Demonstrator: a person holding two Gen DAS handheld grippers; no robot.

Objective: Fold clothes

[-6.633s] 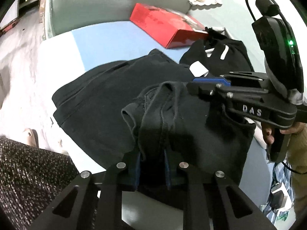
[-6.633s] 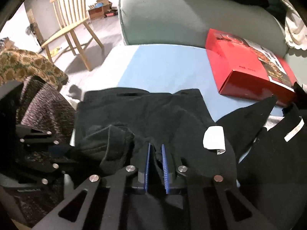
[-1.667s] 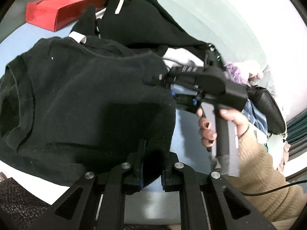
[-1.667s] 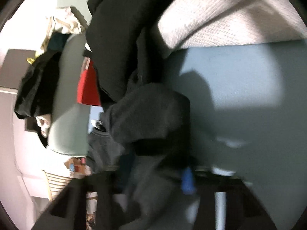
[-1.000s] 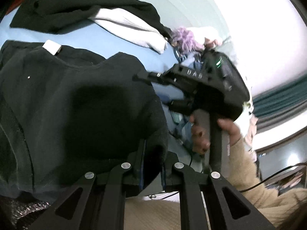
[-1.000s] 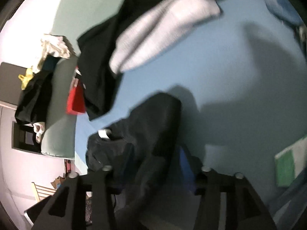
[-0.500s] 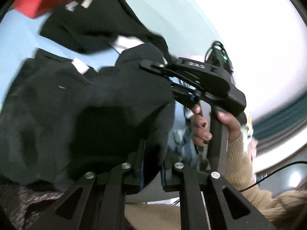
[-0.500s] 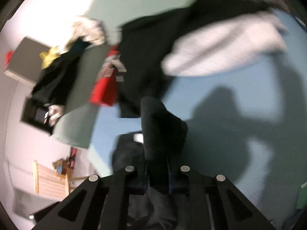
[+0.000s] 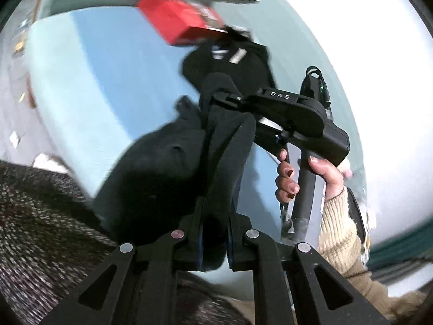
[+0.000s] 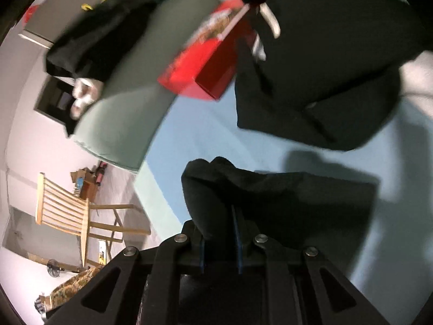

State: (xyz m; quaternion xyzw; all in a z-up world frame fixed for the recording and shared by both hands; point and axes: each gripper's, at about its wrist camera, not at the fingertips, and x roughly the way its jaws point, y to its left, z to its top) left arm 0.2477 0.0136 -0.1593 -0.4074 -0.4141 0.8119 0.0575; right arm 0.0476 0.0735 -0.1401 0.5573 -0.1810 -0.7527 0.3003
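A black garment [image 9: 173, 168] hangs in the air above the blue bed [image 9: 102, 70], bunched between both grippers. My left gripper [image 9: 215, 233] is shut on one part of it. My right gripper [image 10: 219, 233] is shut on another part [image 10: 243, 192]; it also shows in the left wrist view [image 9: 224, 100], held by a hand, with cloth draped over its tips. The garment's lower part hangs out of sight.
A red box [image 9: 176, 21] lies at the far side of the bed, next to a black hoodie [image 9: 232, 65] with white drawstrings. A grey-green headboard cushion [image 10: 127, 81] carries more clothes. A wooden chair [image 10: 67, 211] stands on the floor. A tweed-clad leg [image 9: 40, 216] is at lower left.
Both grippers have lifted the black garment off the bed and swung it around; the two held parts have come closer together, and the cloth now hangs gathered between them.
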